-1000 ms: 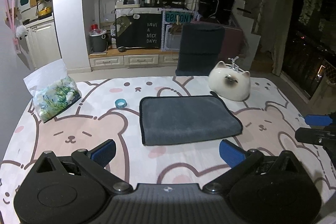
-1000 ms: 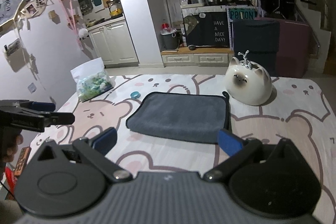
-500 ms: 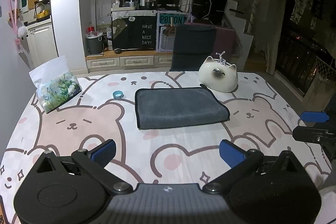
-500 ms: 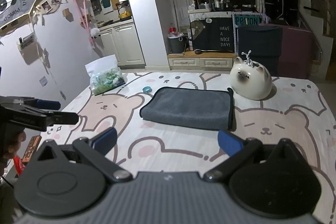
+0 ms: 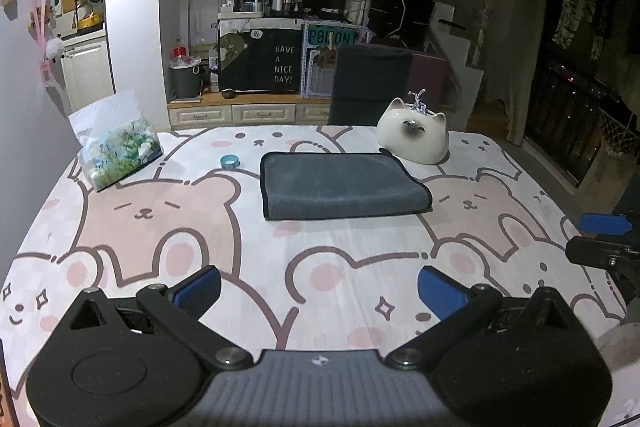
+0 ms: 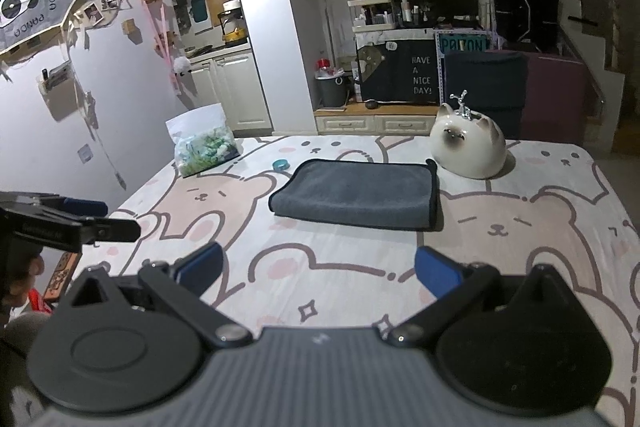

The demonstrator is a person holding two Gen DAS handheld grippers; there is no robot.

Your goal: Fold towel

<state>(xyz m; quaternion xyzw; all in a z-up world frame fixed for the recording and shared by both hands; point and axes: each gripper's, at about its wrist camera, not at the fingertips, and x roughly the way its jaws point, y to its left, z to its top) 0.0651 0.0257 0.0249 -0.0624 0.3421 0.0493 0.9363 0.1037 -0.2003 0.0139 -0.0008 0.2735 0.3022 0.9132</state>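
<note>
A dark grey towel point(image 5: 340, 185) lies folded into a flat rectangle on the bear-print tablecloth point(image 5: 160, 227); it also shows in the right wrist view point(image 6: 356, 193). My left gripper point(image 5: 319, 291) is open and empty, held well back from the towel over the near part of the table. My right gripper point(image 6: 318, 269) is open and empty too, also well short of the towel. The right gripper shows at the right edge of the left wrist view point(image 5: 600, 239). The left gripper shows at the left edge of the right wrist view point(image 6: 80, 223).
A white cat-shaped ceramic holder point(image 5: 414, 137) stands just behind the towel's right corner. A small blue ring point(image 5: 229, 160) lies left of the towel. A clear bag with green contents point(image 5: 118, 147) sits at the far left. A dark chair point(image 5: 370, 83) stands behind the table.
Both grippers have pulled back and up from the towel, so it looks smaller and farther away. The towel stays folded in place. Both grippers stay open.
</note>
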